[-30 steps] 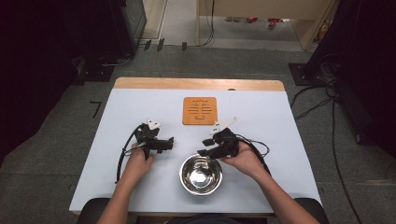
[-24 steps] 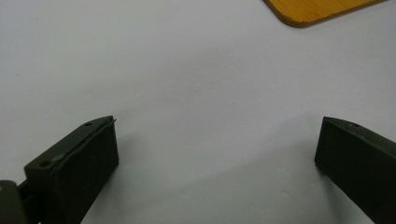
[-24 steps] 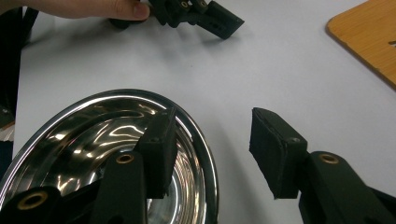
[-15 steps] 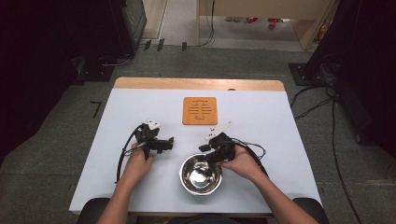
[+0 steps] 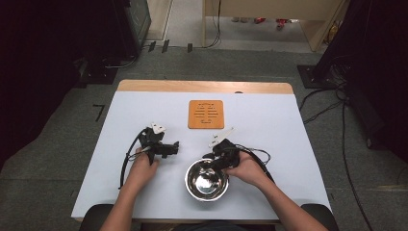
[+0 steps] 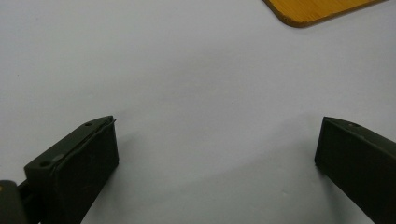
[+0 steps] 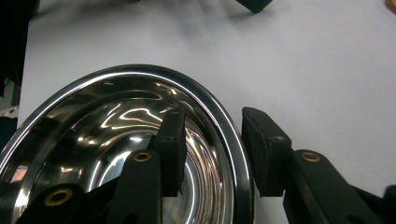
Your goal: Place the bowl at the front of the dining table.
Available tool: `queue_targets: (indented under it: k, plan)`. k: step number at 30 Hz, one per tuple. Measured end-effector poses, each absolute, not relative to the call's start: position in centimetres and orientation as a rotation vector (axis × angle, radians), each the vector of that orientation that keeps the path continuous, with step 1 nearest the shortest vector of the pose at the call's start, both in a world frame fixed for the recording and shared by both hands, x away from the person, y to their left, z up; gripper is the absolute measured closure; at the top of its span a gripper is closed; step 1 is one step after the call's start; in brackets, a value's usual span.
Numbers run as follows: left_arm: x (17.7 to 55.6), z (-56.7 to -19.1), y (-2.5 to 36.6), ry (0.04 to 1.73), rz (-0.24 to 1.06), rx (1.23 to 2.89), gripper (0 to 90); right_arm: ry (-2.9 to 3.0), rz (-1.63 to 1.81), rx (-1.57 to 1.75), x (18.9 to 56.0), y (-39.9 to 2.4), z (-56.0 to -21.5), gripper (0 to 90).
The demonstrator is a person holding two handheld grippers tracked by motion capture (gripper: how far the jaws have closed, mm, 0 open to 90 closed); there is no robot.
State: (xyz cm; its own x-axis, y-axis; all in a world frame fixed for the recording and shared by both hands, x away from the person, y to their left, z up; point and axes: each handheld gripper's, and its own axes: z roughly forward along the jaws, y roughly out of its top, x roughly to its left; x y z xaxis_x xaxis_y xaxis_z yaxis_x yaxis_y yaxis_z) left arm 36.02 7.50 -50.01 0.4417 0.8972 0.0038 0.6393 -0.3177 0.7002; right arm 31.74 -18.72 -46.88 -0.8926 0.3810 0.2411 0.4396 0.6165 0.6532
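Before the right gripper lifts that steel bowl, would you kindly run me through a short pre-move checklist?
1. Right gripper straddles the rim of the steel bowl, one jaw inside, one outside: ok.
2. Pads pressing on the rim: not ok; the jaws have just been closing, but a gap shows at the outer pad.
3. Bowl empty: ok.
4. Left gripper open, apart from the bowl: ok.
5. Wooden trivet away from the bowl: ok.
6. Grip firm enough for lifting: cannot tell.
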Motion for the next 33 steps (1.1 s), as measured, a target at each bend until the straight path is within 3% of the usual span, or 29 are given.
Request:
queue_targets:
  k: [33]
  plan:
    - [36.02,-50.01,7.51,1.283,0.529,2.068,0.0,-2.732,-1.056,-0.644,32.38,-19.47,-47.52,75.8]
